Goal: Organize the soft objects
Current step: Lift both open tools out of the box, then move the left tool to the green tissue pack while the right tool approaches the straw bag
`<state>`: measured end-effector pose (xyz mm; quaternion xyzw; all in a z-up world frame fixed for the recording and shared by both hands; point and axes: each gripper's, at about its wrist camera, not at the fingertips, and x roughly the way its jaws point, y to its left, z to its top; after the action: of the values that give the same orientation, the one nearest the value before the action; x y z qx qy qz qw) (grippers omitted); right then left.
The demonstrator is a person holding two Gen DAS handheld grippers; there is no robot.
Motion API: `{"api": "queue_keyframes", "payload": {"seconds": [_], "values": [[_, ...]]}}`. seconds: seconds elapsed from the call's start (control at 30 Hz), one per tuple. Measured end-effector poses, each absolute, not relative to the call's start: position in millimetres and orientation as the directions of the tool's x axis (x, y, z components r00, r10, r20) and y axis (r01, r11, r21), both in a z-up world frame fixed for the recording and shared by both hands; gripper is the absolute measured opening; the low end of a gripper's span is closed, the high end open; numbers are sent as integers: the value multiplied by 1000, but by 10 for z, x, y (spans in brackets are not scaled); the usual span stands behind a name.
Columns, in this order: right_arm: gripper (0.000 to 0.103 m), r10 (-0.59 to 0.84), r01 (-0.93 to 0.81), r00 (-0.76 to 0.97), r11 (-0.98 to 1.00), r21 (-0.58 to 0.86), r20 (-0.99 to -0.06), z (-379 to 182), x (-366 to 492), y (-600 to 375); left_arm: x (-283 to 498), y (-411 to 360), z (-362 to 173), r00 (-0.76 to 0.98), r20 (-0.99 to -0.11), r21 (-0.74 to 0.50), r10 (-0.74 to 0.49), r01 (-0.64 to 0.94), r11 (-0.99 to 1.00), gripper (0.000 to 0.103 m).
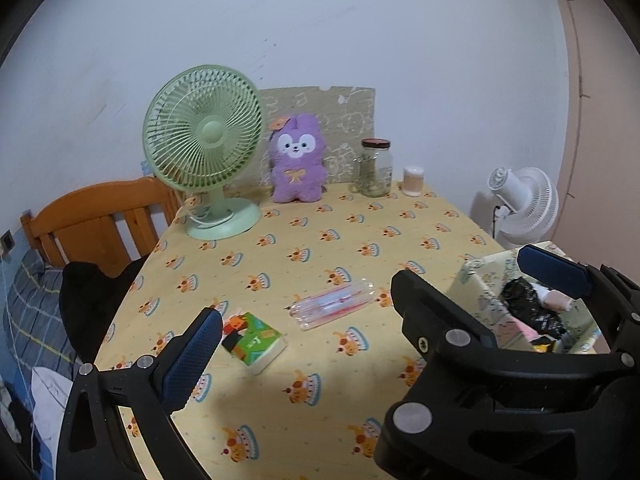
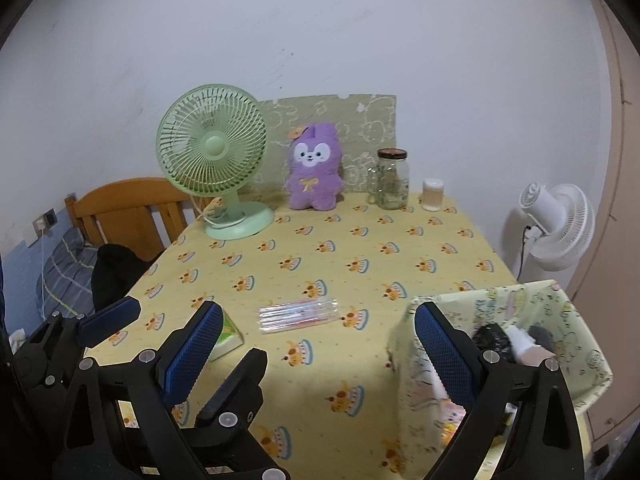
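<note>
Judging by its look, the purple plush rabbit [image 1: 297,160] will be light and yielding, so the fingers would sink into the pile; taking it across the round belly, below the bow, seems the surest hold, since the ears would flop. It sits upright at the far edge of the worktop [image 1: 328,360], leaning on a patterned board [image 1: 352,104], between a green fan [image 1: 204,136] and a glass jar [image 1: 376,168]. It has a white face patch, an orange flower by 1 ear and a yellow bow on its chest.

Nearer lie a green tissue pack [image 1: 256,340], also soft and easily squashed, best pinched across its short sides, and a clear packet of pens [image 1: 332,304], which looks stiffer and slick. A fabric bin [image 2: 560,320] stands at the right front corner, already holding a black bundle and other items I cannot identify.

Both grippers hover low over the near edge, well apart from the rabbit. The left gripper [image 1: 404,304] has its 2 fingers spread wide and empty; the right gripper [image 2: 320,332] is likewise spread, holding nothing.
</note>
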<state>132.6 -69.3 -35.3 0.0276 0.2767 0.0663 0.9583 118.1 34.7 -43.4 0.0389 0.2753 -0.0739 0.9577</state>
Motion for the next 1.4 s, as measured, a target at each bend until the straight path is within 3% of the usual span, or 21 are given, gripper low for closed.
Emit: {"api": "queue_keyframes", "payload": {"seconds": [1.4], "values": [[98, 201, -138, 739, 979, 148, -643, -1155, 2424, -179, 2192, 930, -1175, 702, -712, 44, 32, -1, 999, 103]]}}
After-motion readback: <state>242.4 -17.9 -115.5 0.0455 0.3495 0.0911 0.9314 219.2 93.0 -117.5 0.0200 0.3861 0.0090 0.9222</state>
